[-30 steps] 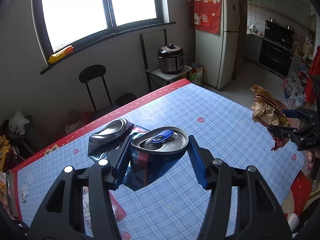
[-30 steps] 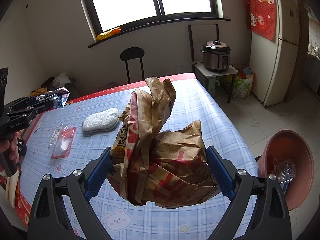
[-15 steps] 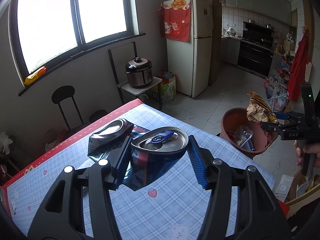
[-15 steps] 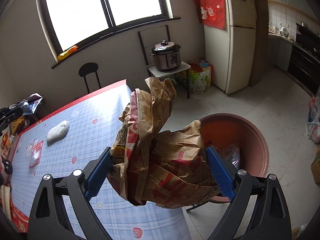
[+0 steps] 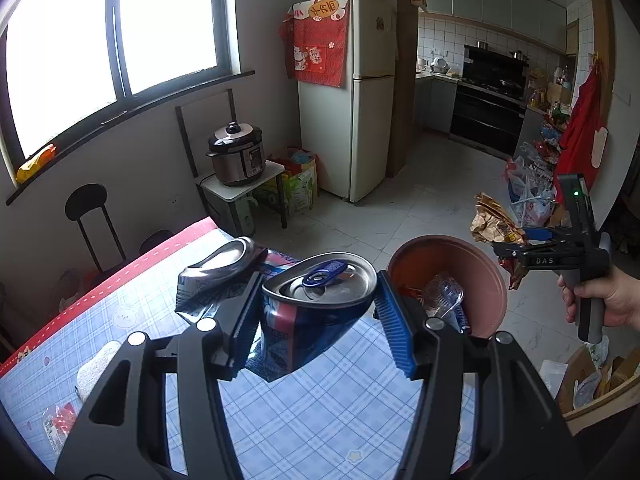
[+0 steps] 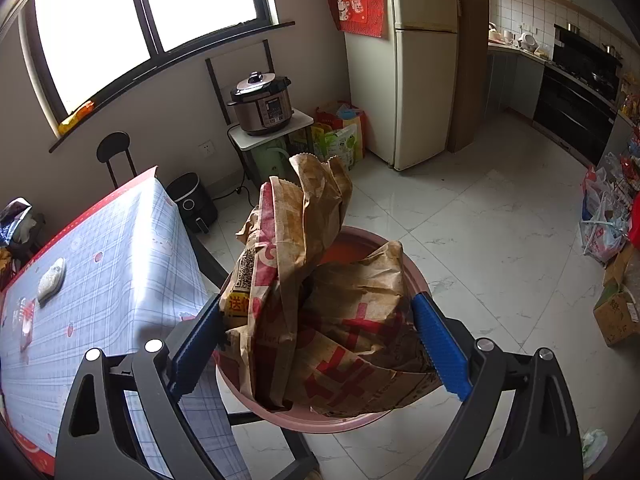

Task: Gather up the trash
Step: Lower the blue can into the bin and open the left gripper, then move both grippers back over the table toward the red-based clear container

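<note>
Both jaws loaded | paper bag (image 6: 320,304) now over basin (image 6: 360,414) | can (image 5: 316,312) apparently nearer

Basin (image 5: 494,280) beside table (image 5: 320,408), holding bottle (image 5: 444,296).

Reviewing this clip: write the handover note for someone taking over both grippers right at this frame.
Left gripper: shut on the crushed can, held over the table edge, near the bin.
Right gripper: shut on the crumpled paper bag, held above the pink bin.
Done: both items lifted; the bin already holds some plastic trash.
Left: release bag, then can, into the bin. A red-backed packet and a white pad remain on the table.
</note>
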{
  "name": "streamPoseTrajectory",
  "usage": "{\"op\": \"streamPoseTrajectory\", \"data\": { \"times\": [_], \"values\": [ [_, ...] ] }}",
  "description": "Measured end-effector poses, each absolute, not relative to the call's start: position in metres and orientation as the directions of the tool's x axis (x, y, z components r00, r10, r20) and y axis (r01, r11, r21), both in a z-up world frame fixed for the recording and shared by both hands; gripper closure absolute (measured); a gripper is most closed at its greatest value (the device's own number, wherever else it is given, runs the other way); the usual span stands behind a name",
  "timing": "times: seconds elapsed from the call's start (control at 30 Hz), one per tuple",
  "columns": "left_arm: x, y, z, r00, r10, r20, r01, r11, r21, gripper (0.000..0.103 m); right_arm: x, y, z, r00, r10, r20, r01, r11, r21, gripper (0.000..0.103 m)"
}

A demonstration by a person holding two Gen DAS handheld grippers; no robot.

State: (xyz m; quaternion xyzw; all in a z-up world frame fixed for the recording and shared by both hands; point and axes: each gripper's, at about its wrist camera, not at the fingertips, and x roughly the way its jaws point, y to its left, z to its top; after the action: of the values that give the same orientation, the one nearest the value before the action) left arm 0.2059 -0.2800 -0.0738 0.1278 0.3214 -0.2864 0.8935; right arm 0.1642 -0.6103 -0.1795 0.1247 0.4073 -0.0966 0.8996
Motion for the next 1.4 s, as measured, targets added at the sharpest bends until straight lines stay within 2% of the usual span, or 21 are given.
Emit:
{"op": "streamPoseTrajectory", "data": {
  "times": [0.37, 0.63, 0.97, 1.0, 1.03, 1.1, 1.23, 1.4],
  "values": [
    [0.203, -0.316, -0.079, 0.609, -0.438, -0.661, 0.62, 0.782, 0.054, 0.046, 0.182, -0.618, -0.177, 0.656, -0.013, -0.754, 0.259, 0.943, 0.209, 0.006],
    [0.209, -0.359, -0.085, 0.552, -0.495, -0.671, 0.683, 0.73, 0.023, 0.046, 0.146, -0.631, -0.152, 0.671, -0.106, -0.734, 0.329, 0.929, 0.166, 0.006],
    [0.222, -0.458, -0.099, 0.421, -0.601, -0.679, 0.779, 0.623, -0.068, 0.046, 0.096, -0.666, -0.144, 0.645, -0.167, -0.745, 0.423, 0.891, 0.166, 0.006],
    [0.223, -0.467, -0.098, 0.406, -0.618, -0.673, 0.792, 0.606, -0.079, 0.042, 0.093, -0.669, -0.144, 0.642, -0.175, -0.746, 0.432, 0.887, 0.164, 0.006],
    [0.224, -0.474, -0.097, 0.394, -0.632, -0.667, 0.801, 0.592, -0.088, 0.029, 0.09, -0.671, -0.145, 0.638, -0.182, -0.748, 0.439, 0.884, 0.16, 0.006],
    [0.225, -0.483, -0.094, 0.408, -0.64, -0.652, 0.802, 0.592, -0.08, 0.012, 0.084, -0.674, -0.146, 0.63, -0.194, -0.752, 0.452, 0.879, 0.152, 0.006],
    [0.227, -0.477, -0.09, 0.433, -0.616, -0.658, 0.788, 0.613, -0.056, 0.008, 0.079, -0.674, -0.147, 0.628, -0.194, -0.754, 0.458, 0.875, 0.156, 0.006],
    [0.238, -0.43, -0.091, 0.465, -0.559, -0.686, 0.718, 0.691, -0.076, 0.006, 0.085, -0.656, -0.145, 0.638, -0.171, -0.751, 0.428, 0.89, 0.161, 0.006]
  ]
}}
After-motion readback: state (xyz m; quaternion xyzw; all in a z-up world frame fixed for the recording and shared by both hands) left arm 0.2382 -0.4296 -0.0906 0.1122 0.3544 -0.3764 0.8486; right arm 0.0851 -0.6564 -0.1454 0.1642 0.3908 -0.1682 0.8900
